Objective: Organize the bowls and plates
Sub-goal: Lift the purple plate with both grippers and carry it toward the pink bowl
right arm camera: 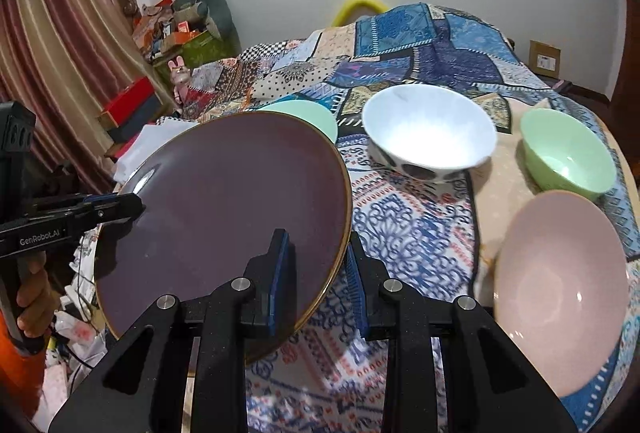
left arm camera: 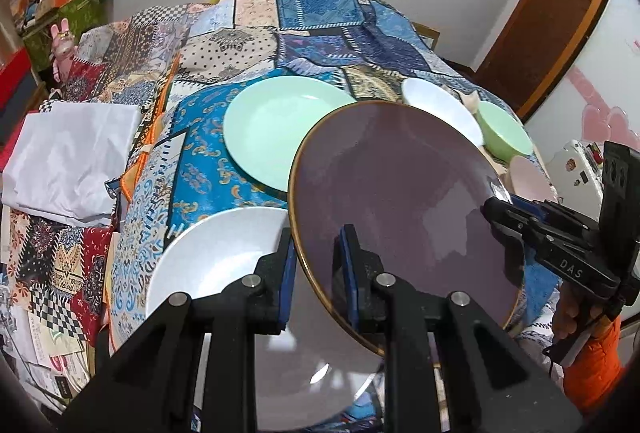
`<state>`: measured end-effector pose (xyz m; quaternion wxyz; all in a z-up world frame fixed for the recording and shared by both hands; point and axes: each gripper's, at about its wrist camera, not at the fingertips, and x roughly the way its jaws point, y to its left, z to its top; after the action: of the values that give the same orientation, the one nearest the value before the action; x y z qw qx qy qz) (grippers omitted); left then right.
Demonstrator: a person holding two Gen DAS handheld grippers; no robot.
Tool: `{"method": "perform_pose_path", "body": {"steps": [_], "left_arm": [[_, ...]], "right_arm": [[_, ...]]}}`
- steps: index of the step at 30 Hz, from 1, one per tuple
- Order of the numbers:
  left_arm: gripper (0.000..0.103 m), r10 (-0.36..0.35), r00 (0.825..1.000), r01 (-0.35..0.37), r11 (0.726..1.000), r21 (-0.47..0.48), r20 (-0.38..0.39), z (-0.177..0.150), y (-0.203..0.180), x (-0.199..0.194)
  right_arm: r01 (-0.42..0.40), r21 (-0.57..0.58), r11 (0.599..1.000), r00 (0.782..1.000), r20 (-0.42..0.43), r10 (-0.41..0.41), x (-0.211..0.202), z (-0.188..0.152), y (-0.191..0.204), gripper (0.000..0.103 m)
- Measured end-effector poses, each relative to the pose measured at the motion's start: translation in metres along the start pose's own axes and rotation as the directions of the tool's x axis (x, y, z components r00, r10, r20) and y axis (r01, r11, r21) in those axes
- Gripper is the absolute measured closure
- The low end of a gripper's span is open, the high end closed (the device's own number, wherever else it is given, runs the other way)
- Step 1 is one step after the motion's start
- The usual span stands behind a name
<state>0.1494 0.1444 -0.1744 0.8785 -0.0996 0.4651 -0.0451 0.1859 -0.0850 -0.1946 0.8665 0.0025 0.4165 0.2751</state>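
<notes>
Left gripper (left arm camera: pixel 316 269): clamps purple plate (left arm camera: pixel 400 201) rim.
Right gripper (right arm camera: pixel 318 273): apparently clamps the opposite rim.
Plate: tilted above white plate (left arm camera: pixel 212 257).

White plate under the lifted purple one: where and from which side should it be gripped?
Probably at its near rim, coming in low from the camera side. The white plate lies flat on the patterned cloth, so only its thin edge fits between fingers. Both the left gripper and right gripper straddle the purple plate at opposite rims.
</notes>
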Motion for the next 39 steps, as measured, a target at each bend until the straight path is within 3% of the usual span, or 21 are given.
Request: {"method": "perform_pose_path", "body": {"steps": [18, 39], "left_arm": [[0.081, -0.015, 0.999, 0.017, 0.999, 0.040, -0.042, -0.032, -0.060, -0.003], [0.081, -0.031, 0.985, 0.040, 0.998, 0.050, -0.172, -0.048, -0.088, 0.056]], "right_arm": [[0.031, 0.041, 0.999, 1.000, -0.001, -0.031, -0.032, -0.038, -0.036, 0.078], [0.100, 0.121, 0.988, 0.993, -0.069, -0.092, -0.018, -0.070, -0.068, 0.078]]}}
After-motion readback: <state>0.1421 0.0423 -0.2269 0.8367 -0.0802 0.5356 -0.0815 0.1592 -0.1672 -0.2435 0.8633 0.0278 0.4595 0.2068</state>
